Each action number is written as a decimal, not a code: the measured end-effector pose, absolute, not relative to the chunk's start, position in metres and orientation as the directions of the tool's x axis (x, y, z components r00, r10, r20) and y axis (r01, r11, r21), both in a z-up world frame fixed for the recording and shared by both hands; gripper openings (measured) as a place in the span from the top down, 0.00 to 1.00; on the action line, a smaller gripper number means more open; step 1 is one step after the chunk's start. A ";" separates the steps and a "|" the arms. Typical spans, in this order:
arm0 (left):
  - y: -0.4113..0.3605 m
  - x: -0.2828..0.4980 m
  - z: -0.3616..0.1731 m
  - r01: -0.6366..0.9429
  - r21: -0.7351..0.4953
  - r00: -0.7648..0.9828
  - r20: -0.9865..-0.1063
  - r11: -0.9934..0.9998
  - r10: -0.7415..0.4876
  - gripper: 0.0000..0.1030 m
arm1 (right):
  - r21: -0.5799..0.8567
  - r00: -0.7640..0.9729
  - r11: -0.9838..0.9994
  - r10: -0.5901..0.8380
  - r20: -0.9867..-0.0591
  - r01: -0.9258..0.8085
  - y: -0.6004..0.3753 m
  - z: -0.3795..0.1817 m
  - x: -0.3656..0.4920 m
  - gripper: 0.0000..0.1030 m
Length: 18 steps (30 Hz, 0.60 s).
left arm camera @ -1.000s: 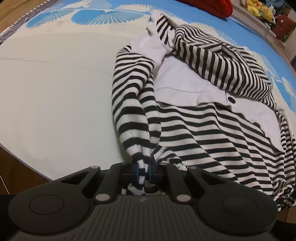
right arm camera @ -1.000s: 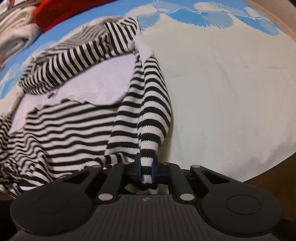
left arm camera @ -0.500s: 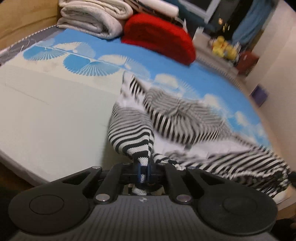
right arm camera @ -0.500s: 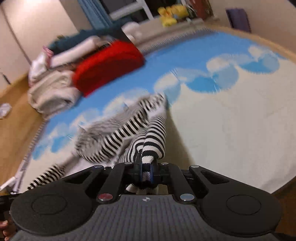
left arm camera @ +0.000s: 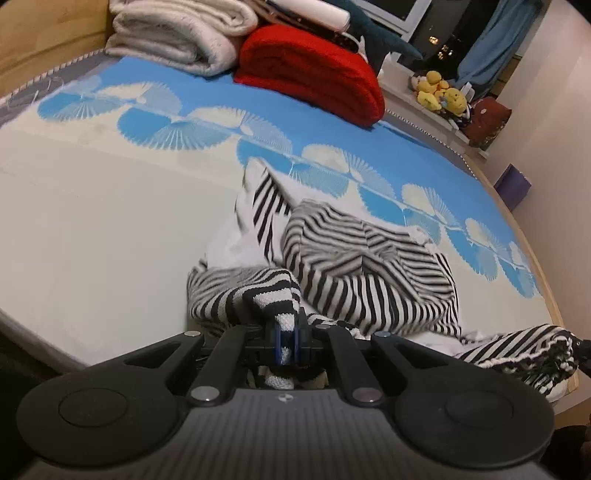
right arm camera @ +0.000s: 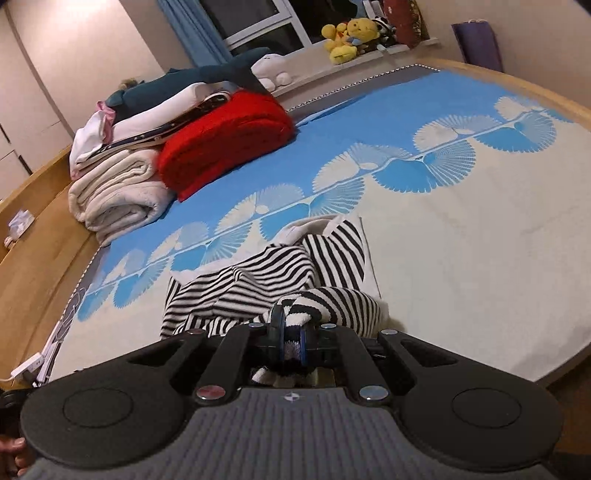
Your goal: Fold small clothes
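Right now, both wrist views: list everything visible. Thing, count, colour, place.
striped top: 1, black and white, bunched at the near edge of the bed, two parts lifted in the grippers
bedspread: 1, cream with blue fan print, over the bed
red blanket: 1, red, folded, far end of the bed
cream blanket: 1, cream, folded, beside the red blanket
clothes pile: 1, white and teal, on the blankets
plush toys: several, mostly yellow, window ledge
curtain: 1, blue, by the window
left gripper: 1, black, jaws shut on the top
right gripper: 1, black, jaws shut on the top
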<state>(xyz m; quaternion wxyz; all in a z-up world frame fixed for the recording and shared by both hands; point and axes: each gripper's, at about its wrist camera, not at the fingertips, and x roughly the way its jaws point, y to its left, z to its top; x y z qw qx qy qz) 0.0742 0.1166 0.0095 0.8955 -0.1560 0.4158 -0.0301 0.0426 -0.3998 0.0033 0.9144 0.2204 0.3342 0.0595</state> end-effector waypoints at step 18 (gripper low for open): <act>0.133 0.307 -0.038 -0.070 -0.323 0.563 -0.794 0.944 -0.230 0.85 | 0.376 0.646 0.918 0.214 -0.733 0.123 -0.381 -0.040 0.271 0.92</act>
